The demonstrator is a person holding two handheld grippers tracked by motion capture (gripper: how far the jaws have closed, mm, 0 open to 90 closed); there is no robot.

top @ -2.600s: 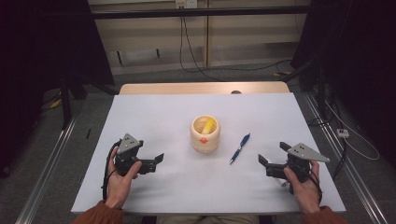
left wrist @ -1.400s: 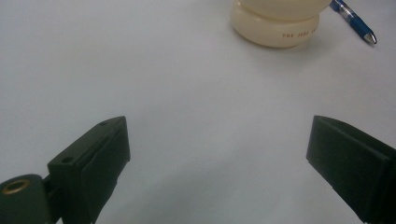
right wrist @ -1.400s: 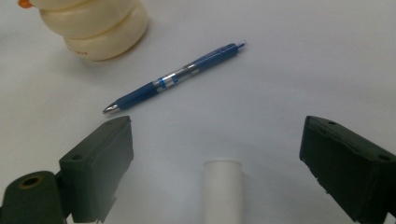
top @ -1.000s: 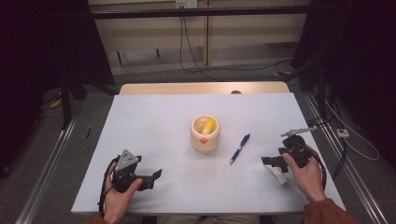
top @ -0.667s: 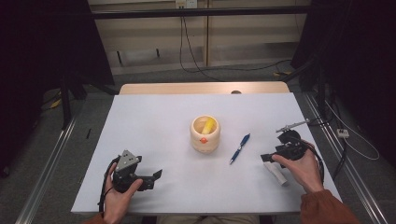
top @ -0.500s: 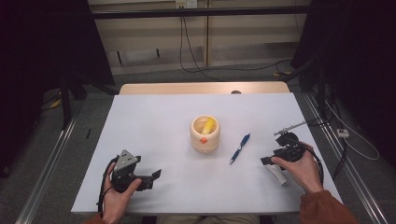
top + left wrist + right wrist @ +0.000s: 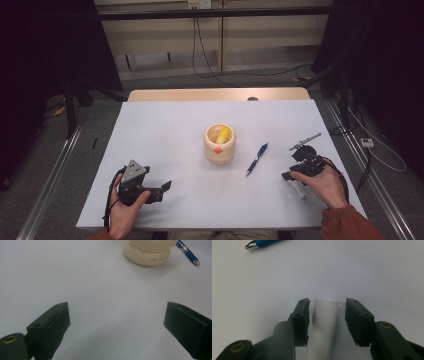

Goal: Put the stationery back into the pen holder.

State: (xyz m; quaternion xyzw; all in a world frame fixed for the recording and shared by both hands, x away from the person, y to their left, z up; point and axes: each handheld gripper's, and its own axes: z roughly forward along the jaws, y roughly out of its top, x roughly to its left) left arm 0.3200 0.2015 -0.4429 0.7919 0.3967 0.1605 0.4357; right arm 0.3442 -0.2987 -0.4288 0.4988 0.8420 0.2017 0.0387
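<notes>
Right gripper point(image 7: 327, 320): jaws have just been closing around a white tube point(image 7: 323, 327) lying flat on the white table point(image 7: 165, 135), near its right front edge. Left pad is about touching the tube; a gap remains at the right pad, so no pinch yet. Left gripper point(image 7: 116, 322): jaws spread wide over bare table, nothing between them. Farther in, a blue pen point(image 7: 256, 159) lies just right of a cream cup point(image 7: 219, 147) at table centre. The cup stands upright and holds a yellow object point(image 7: 223, 133), leaning against its inner wall.
</notes>
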